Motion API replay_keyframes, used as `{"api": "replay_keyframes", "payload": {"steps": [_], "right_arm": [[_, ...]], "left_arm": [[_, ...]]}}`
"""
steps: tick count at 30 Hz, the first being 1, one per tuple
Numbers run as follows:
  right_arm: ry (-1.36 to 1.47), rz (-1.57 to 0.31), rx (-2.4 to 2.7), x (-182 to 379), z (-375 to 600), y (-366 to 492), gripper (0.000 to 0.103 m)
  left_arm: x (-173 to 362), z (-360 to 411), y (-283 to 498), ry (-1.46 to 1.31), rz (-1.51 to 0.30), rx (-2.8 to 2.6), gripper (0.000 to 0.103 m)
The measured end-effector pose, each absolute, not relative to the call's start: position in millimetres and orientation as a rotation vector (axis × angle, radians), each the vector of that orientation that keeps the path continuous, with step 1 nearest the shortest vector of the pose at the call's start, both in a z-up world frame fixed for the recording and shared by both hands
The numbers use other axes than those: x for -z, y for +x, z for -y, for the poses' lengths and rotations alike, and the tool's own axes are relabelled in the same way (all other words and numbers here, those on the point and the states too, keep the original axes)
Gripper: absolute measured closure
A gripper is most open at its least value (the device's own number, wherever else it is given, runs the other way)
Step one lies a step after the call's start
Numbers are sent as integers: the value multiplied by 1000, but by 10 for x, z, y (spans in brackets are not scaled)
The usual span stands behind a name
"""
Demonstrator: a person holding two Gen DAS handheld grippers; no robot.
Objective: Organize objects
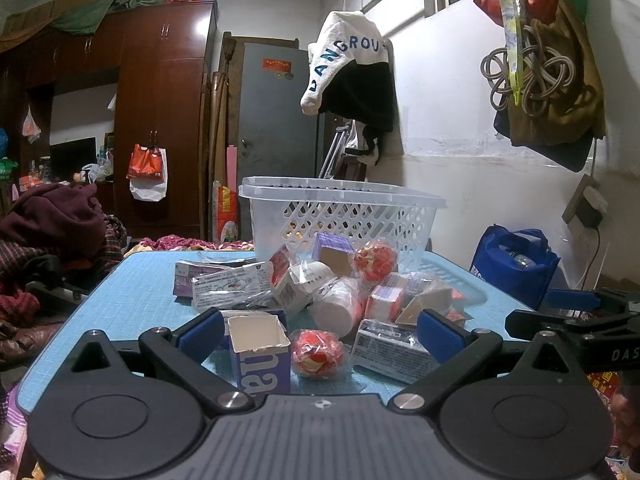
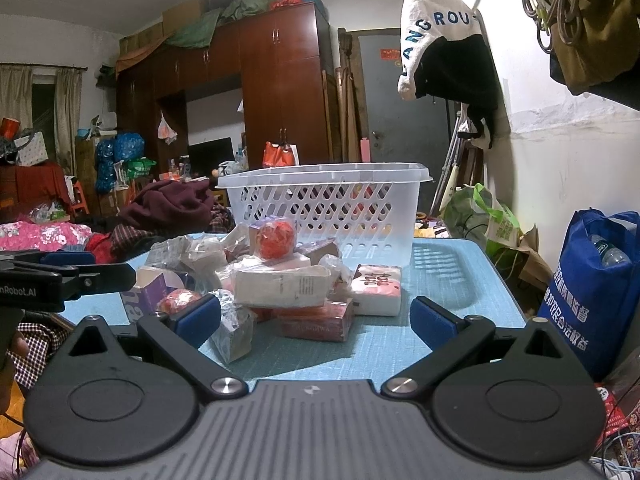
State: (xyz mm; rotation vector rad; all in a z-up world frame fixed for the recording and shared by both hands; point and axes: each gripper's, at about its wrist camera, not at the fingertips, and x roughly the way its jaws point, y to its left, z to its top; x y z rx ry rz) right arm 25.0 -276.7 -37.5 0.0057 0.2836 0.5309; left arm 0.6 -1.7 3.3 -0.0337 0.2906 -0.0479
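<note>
Right ahead of the left gripper [image 1: 320, 330], fingers spread wide and holding nothing: purple carton [image 1: 260, 354] at 11 o'clock, nearly touching the left finger, seemingly upright. Right gripper [image 2: 316, 316] likewise wide, empty. White basket [image 1: 340, 216] beyond at 12 o'clock.

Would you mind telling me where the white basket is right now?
The white basket stands at the far end of the blue table, just behind the pile of wrapped packages; the right wrist view shows it centre frame.
</note>
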Motion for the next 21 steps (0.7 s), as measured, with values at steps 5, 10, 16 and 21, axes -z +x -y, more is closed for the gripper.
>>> {"api": "replay_keyframes", "payload": {"steps": [5,10,16,21], "right_arm": [[5,-284,-530,369,2768,242,0],[6,-285,-530,373,2772,240,0],[6,-285,-530,376,2776,234,0],[6,-286,-530,376,2779,233,0]], "left_arm": [[-33,19,7,-34,-290,48,0],[-31,36,2,-36,-289,51,0],[-28,32,-4,-36,-288,52,0],[-27,44,-7,-37,-288,53,0]]}}
